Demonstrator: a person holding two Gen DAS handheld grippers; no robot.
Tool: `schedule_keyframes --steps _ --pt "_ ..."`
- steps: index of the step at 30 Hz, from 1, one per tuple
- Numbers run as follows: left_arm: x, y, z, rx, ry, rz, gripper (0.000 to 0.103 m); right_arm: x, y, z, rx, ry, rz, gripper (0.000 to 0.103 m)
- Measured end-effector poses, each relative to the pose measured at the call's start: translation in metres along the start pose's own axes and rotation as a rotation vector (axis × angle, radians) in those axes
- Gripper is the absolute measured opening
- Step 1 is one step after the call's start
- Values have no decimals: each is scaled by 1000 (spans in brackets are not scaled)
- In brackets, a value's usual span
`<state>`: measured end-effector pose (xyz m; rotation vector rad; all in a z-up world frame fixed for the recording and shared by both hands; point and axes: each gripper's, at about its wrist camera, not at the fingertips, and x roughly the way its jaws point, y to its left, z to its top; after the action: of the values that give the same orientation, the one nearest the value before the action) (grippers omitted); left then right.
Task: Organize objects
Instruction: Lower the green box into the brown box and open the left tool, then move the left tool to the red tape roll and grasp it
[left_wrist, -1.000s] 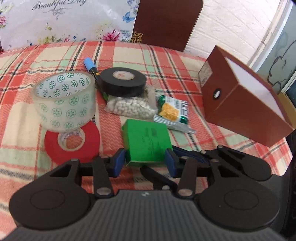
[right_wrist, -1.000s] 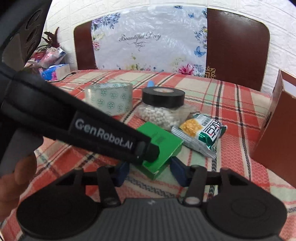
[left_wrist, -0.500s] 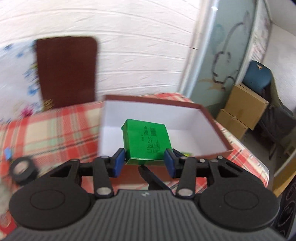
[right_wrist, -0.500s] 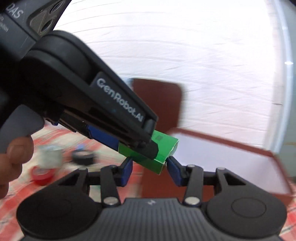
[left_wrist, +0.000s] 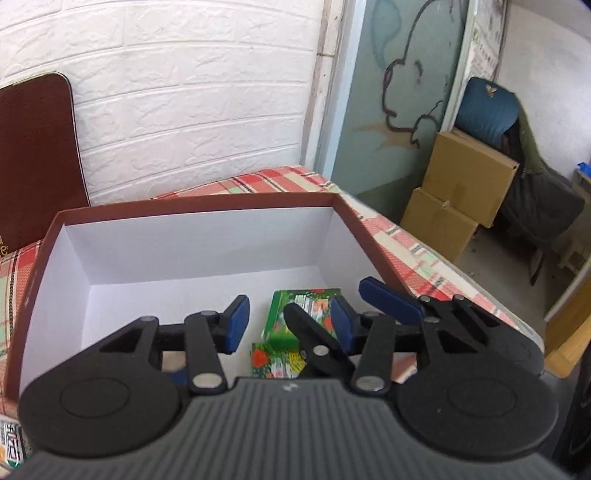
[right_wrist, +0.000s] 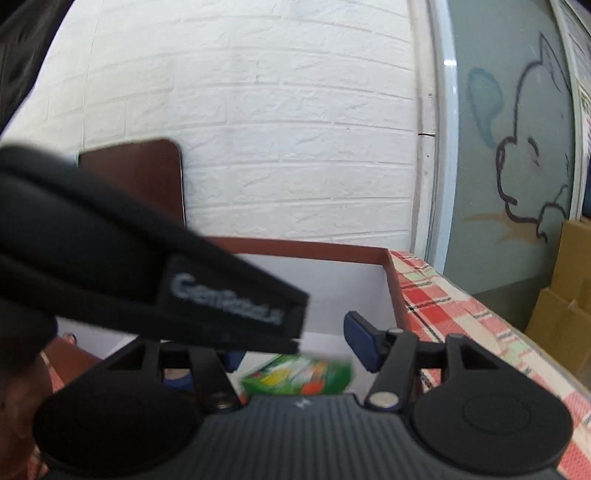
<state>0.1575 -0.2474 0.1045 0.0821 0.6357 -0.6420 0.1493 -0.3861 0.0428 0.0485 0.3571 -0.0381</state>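
Note:
The brown box (left_wrist: 369, 236) with a white inside stands open under both grippers. A green packet (left_wrist: 303, 306) with a strawberry print lies on its floor near the right wall, free of all pads. My left gripper (left_wrist: 288, 325) hovers over it, jaws opening, nothing pressed between the blue pads (left_wrist: 236, 321). In the right wrist view the green packet (right_wrist: 295, 376) shows blurred below my right gripper (right_wrist: 295, 354), whose jaws are also opening. The left gripper's black body (right_wrist: 147, 280) crosses that view and hides the right gripper's left finger.
The box sits on a red checked tablecloth (left_wrist: 406, 243) close to the table's right edge. A brown chair back (left_wrist: 33, 155) stands at the left by the white brick wall. Cardboard boxes (left_wrist: 461, 192) are stacked on the floor at the right. A snack packet (left_wrist: 9, 439) peeks in at the lower left.
Both grippers carried the green packet from the cluttered table over to the brown box. Their jaws have widened and the packet has dropped onto the box floor.

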Motion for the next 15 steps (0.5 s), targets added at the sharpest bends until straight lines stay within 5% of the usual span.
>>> schedule_keyframes --steps 8,11,15 --pt "-88 13 -54 53 -68 29 58 -67 29 -38 30 -121 57 64" --pt "-102 34 -82 4 -19 81 58 -69 47 -43 32 -49 117 63" --pt "-115 79 -128 -71 82 257 58 -55 71 -57 24 121 216 62"
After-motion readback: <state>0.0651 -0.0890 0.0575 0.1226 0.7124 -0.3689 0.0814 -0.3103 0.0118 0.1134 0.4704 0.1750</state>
